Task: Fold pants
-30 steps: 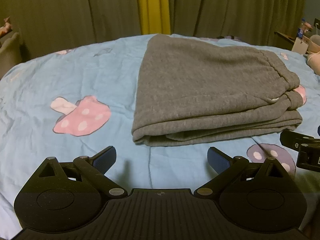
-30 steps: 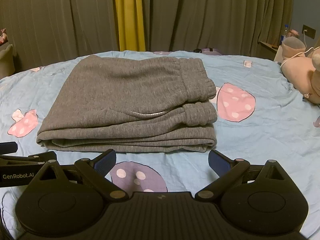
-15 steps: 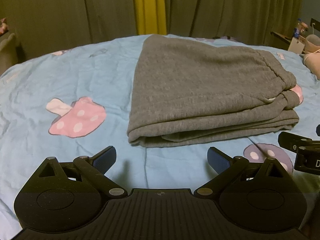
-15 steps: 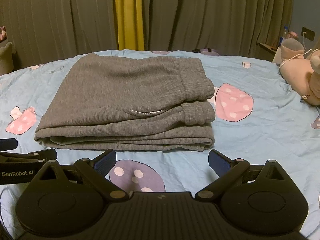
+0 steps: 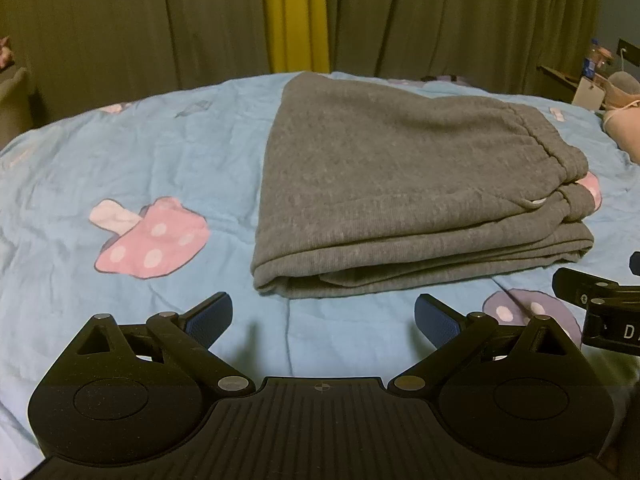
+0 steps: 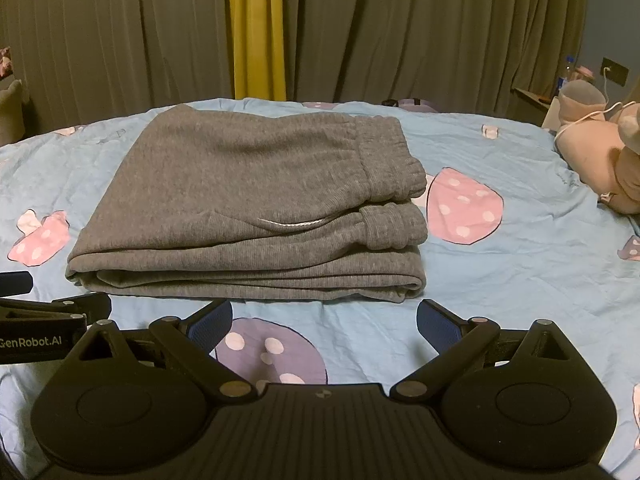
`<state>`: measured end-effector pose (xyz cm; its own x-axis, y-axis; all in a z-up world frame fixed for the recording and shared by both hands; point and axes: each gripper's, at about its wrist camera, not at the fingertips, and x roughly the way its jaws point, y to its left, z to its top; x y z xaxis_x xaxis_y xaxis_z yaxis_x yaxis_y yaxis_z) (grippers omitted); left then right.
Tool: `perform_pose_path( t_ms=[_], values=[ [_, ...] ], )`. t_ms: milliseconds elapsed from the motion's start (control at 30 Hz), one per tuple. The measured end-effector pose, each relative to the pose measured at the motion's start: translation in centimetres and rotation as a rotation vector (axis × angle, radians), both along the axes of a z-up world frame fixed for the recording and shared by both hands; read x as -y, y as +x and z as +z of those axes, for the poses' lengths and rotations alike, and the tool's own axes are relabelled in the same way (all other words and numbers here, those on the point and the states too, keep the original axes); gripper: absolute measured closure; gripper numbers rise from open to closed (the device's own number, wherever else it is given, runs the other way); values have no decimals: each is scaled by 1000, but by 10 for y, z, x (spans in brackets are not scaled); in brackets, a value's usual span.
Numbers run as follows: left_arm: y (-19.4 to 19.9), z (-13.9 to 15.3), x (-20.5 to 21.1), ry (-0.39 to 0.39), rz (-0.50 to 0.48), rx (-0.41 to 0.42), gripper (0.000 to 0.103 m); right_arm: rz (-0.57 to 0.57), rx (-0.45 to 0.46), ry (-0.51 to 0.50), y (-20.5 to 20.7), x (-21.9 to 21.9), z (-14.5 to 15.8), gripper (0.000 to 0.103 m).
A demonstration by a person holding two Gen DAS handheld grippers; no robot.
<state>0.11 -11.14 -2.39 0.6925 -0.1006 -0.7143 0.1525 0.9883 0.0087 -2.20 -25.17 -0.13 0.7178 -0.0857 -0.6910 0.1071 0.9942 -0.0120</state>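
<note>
The grey knitted pants (image 5: 400, 192) lie folded in a layered stack on the blue mushroom-print bed sheet (image 5: 120, 160), just ahead of the left tool (image 5: 323, 318) and right tool (image 6: 324, 322), both spread apart, holding nothing.

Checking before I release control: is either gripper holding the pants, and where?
Nothing held. Left gripper and right gripper are open, short of the folded pants.
</note>
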Motion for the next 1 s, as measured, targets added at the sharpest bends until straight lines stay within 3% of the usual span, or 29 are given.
perform_pose_path(
  t_ms=[1000],
  values=[
    [0,-1,-1,-10,-5,0,2,-8,-2,-2,-1,2,0,4]
  ],
)
